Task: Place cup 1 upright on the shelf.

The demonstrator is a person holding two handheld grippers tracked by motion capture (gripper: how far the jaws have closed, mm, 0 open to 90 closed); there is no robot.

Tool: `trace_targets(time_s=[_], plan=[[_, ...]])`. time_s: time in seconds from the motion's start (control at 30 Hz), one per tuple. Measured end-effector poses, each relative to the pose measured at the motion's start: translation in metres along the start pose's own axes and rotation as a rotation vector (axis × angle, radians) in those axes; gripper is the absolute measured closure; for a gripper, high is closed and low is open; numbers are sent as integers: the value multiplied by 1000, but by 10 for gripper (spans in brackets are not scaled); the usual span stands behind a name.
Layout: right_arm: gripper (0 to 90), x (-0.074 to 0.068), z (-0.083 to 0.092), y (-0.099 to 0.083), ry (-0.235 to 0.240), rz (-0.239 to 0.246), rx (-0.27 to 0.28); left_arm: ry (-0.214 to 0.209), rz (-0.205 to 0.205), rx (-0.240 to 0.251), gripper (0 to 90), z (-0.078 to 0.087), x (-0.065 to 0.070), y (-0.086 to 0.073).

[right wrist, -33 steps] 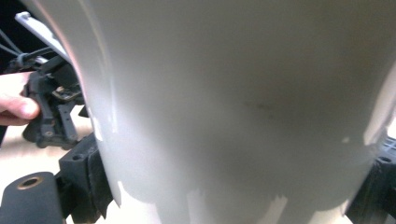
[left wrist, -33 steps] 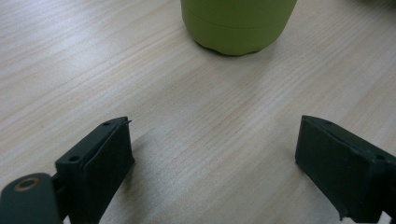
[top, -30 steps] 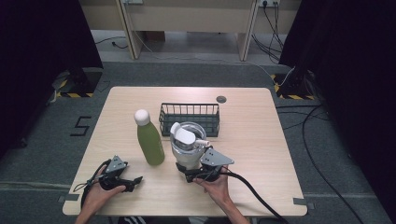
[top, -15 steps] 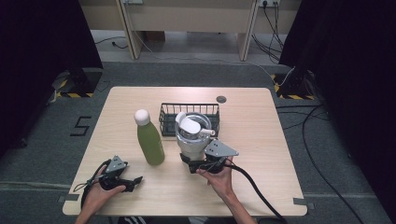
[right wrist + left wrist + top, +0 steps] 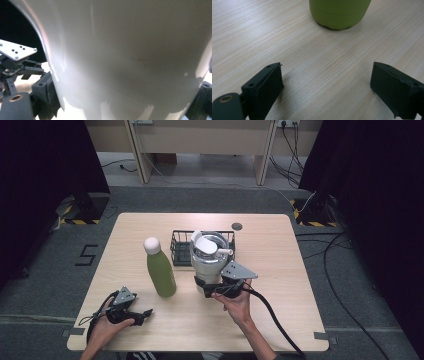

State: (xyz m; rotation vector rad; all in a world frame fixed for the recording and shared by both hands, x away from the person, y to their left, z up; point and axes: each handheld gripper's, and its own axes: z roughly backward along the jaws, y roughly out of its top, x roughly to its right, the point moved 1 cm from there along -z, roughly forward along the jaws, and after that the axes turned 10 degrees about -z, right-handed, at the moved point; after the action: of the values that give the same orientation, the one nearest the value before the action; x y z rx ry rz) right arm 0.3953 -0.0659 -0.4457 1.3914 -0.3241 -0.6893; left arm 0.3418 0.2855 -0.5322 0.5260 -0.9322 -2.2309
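While the right gripper (image 5: 214,289) clamps the white tumbler (image 5: 210,260) beside the wire basket (image 5: 181,246), the left gripper (image 5: 134,314) rests spread near the green bottle (image 5: 160,270).

Both grippers are black. The right gripper (image 5: 209,289) wears a grey three-cornered plate with dark screws, thick black cable trailing behind; the left gripper (image 5: 142,314) shows blocky jaws, a brass-ringed hole, apparently thinner looped cable.

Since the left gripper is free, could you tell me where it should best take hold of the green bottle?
Grip the green bottle around its straight lower body, coming level from the person's side. It stands upright, the neck narrows under the white cap, and the open left gripper already faces its base.
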Motion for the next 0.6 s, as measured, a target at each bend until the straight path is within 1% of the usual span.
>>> trace_targets(time_s=[0.47, 0.5, 0.6], plan=[[107, 8, -5, 21, -7, -12, 9, 0, 0, -1, 100, 0, 0, 0], [107, 9, -6, 25, -17, -7, 8, 1, 1, 1, 100, 0, 0, 0], [108, 11, -8, 30, -25, -1, 6, 0, 1, -1, 100, 0, 0, 0]])
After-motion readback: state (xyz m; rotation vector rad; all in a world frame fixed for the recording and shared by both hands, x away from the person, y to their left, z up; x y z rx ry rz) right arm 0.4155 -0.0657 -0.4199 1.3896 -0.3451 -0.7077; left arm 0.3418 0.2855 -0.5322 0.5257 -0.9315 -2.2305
